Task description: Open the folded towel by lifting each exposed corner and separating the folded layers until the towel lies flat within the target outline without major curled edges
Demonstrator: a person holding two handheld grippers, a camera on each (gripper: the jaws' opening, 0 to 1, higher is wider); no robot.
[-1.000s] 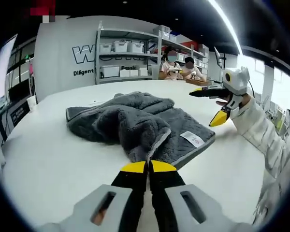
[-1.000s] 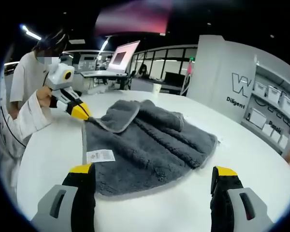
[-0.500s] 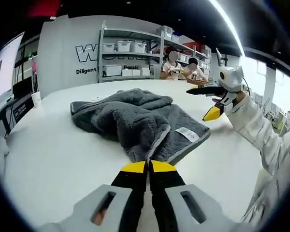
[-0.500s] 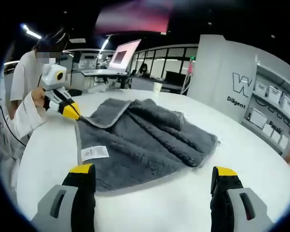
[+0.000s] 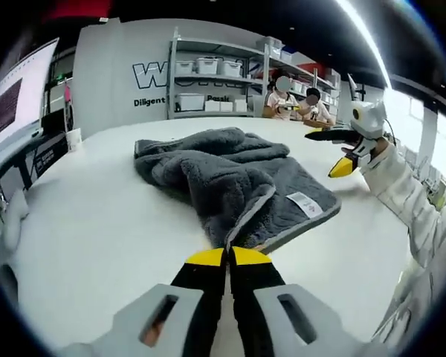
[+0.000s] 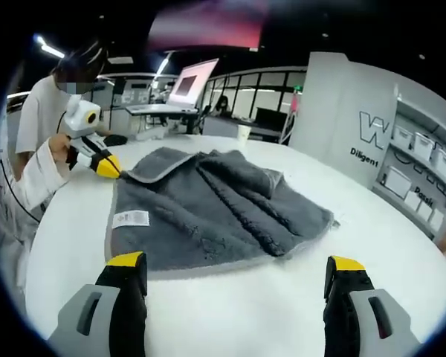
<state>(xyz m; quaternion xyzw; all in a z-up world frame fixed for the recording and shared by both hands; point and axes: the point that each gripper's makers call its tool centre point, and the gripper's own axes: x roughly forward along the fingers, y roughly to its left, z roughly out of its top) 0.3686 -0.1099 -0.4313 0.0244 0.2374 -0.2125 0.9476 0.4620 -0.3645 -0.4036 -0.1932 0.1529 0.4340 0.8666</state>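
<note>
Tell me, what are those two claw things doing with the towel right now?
Left gripper shut on a towel corner. Right gripper open, above the table. Towel partly unfolded, still bunched. Nothing in the way.

White round table (image 5: 97,238), shelving with white bins (image 5: 208,67), monitor (image 6: 193,80), two seated people (image 5: 297,100)

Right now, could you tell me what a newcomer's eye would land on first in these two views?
The grey towel on the white table, partly unfolded, its far layers bunched. Next, the left gripper, shut on the towel's corner and holding it raised off the table. Then the right gripper, open, hanging short of the towel's near edge, and a white label on the towel.
</note>
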